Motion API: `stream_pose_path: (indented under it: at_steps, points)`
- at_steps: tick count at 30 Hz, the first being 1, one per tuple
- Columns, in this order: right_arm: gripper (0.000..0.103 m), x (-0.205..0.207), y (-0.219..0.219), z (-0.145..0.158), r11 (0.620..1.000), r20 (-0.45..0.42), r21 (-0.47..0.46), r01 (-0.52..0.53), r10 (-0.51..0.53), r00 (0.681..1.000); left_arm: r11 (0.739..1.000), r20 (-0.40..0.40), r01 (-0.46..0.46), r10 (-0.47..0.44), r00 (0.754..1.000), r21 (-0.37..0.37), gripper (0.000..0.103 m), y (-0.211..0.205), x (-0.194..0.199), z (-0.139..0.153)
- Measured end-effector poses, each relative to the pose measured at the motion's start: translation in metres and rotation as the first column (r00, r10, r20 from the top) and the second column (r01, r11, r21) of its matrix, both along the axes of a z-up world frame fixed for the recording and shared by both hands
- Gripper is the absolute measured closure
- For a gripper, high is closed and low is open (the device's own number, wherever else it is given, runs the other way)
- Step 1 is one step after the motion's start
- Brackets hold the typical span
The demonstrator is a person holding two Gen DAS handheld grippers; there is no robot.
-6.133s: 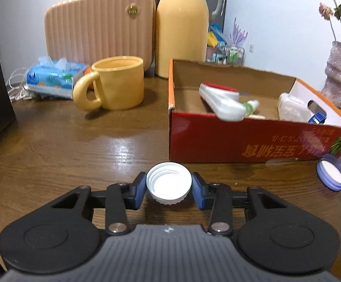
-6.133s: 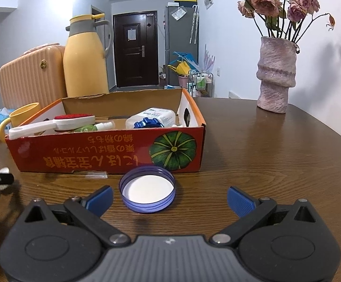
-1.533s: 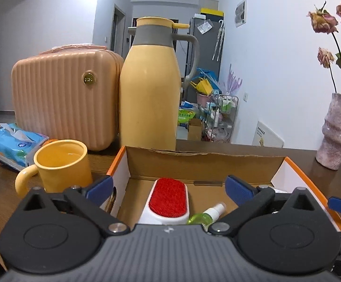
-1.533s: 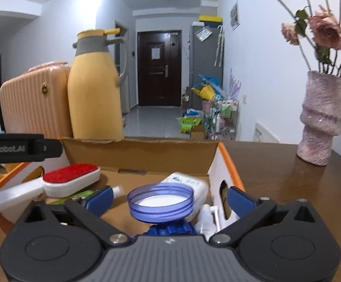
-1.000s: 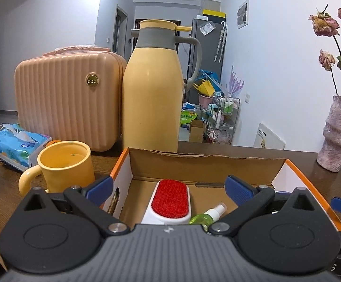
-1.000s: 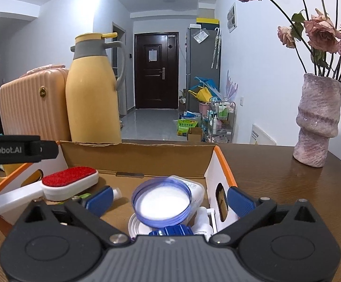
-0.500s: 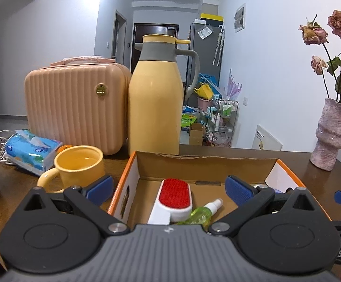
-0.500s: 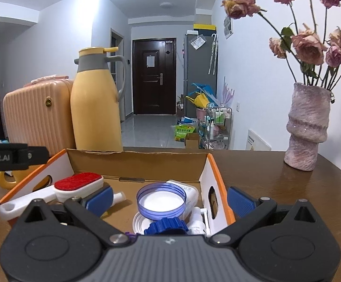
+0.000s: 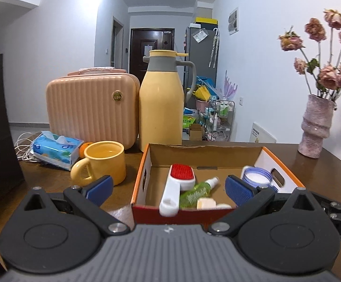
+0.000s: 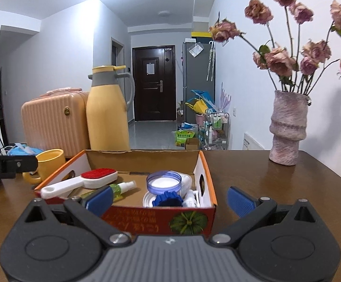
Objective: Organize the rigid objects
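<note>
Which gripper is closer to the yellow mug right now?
Left. The left gripper hangs beside the yellow mug; the right gripper sits across the cardboard box from it.

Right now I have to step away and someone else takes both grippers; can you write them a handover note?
Left gripper: open, holds nothing, in front of the cardboard box.
Right gripper: open, holds nothing, at the box's near right corner.
In the box: purple lid resting on a white bottle, white cap, blue cap, lint brush, green spray bottle.
Done: both lids lie in the box.
Left: no loose small item shows on the table; the yellow mug stands beside the box.
</note>
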State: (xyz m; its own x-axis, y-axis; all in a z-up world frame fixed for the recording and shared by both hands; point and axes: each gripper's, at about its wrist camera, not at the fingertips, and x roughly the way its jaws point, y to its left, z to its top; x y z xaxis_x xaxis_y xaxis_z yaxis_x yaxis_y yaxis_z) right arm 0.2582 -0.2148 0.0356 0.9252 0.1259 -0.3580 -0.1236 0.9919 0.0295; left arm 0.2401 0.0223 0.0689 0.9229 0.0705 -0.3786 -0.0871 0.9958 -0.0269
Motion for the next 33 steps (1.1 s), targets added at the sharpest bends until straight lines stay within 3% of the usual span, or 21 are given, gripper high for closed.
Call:
stream_pose_path:
  at_steps: [17, 24, 33]
  points:
    - [0.000, -0.145, 0.004, 0.017, 0.999, 0.040, -0.041, -0.029, 0.030, 0.999, 0.998, 0.014, 0.056, -0.056, 0.998, 0.002, 0.000, 0.003, -0.135, -0.005]
    - [0.000, -0.187, 0.006, 0.008, 0.999, 0.020, -0.046, -0.024, 0.025, 0.999, 0.998, 0.006, 0.068, -0.068, 0.998, -0.004, 0.000, 0.007, -0.170, -0.017]
    - [0.000, -0.212, 0.002, 0.000, 0.999, 0.007, -0.053, -0.004, 0.004, 1.000, 0.997, 0.010, 0.080, -0.080, 0.997, 0.011, 0.000, 0.002, -0.190, -0.022]
